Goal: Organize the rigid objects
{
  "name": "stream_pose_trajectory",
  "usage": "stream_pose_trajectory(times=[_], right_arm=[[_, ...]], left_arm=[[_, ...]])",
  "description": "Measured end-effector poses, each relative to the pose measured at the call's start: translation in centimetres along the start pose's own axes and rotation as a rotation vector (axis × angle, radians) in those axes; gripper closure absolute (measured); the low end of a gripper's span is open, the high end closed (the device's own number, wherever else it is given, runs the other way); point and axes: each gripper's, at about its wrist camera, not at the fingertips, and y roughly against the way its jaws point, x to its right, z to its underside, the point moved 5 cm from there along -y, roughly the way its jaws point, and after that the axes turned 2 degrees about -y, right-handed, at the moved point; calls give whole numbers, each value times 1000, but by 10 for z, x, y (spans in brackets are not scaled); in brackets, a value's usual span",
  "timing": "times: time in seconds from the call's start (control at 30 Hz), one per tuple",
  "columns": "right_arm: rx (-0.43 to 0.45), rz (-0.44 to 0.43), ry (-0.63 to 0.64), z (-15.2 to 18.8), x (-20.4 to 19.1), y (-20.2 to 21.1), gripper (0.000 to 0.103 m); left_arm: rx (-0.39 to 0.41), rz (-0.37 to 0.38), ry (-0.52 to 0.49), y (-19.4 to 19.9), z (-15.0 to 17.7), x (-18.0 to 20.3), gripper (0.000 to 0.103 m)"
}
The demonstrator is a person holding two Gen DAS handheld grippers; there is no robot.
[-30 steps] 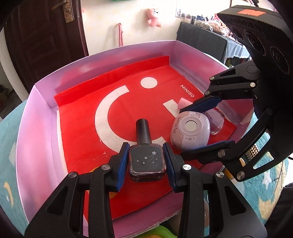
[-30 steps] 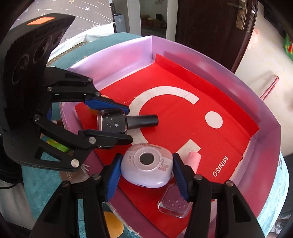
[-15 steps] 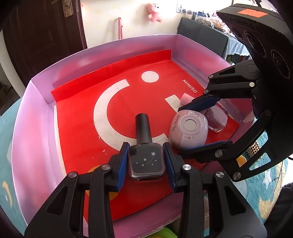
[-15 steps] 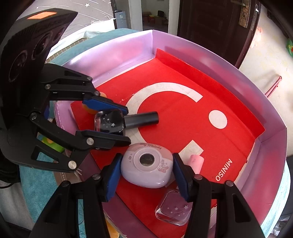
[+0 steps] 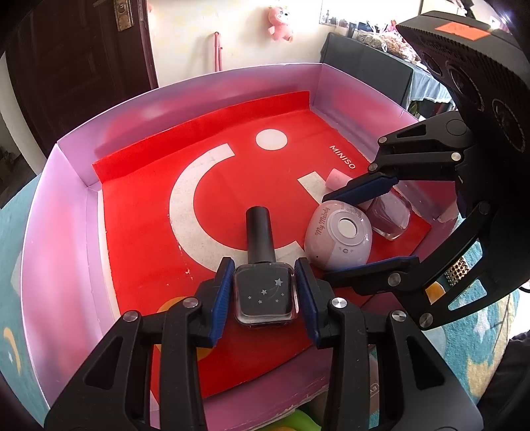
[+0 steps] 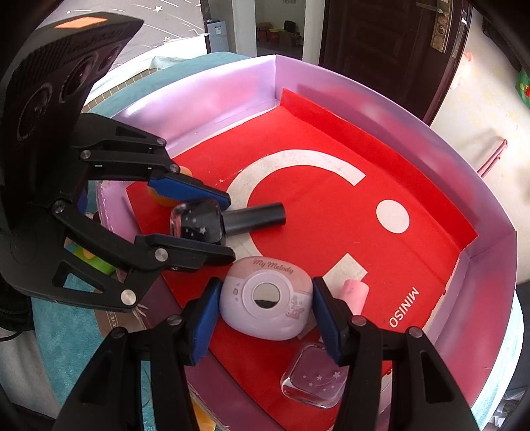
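Two grips are crowded in the purple box [image 5: 66,205]: left gripper [image 5: 264,293] clamped on the dark bottle [image 5: 264,291], right gripper [image 6: 265,310] clamped on the toy camera [image 6: 266,306] just beside it, so releasing risks fingers colliding or knocking the clear bottle [image 6: 313,381].

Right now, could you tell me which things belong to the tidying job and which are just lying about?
In the job: black polish bottle, lilac case, pink-capped clear bottle, box.
Lying about: plush toy, door, teal cloth.
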Motion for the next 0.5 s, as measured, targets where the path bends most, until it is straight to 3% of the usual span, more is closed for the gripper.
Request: stream_pose_trajectory(times=[0.17, 0.5], right_arm=[[1, 3, -2, 0, 1, 0, 46], [10, 22, -16, 1, -1, 7, 45]], left_arm=[[18, -2, 7, 4, 0, -1, 55], [68, -25, 19, 29, 3, 1, 55]])
